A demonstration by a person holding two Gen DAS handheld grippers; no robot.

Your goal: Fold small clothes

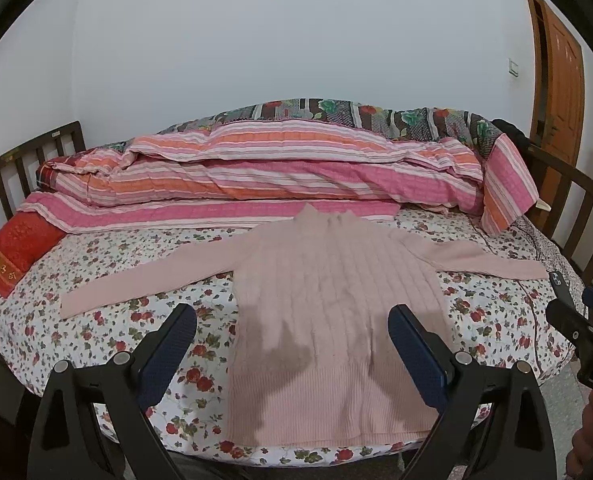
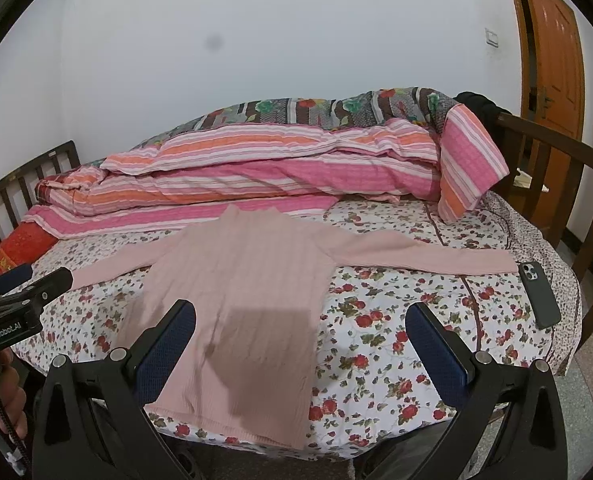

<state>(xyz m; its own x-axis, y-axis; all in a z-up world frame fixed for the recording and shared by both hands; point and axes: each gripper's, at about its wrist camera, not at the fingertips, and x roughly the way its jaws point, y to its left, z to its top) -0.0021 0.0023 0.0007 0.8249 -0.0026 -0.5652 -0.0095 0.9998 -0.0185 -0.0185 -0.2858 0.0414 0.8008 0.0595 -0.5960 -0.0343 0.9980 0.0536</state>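
No folds made: sweater point(image 1: 328, 312) flat on bed point(image 1: 96, 332), sleeves at 9 and 3 o'clock. Left gripper point(image 1: 292, 344), right gripper point(image 2: 300, 340) both spread, empty, seemingly hovering. All folding left.

Striped quilt point(image 1: 296, 168) rolled on floral bed sheet point(image 2: 396, 320); phone point(image 2: 538, 294) near edge

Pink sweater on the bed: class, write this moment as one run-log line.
stage: pre-fold | pink sweater: flat, sleeves spread, untouched | left gripper: open above hem | right gripper: open | phone: beside the sleeve end
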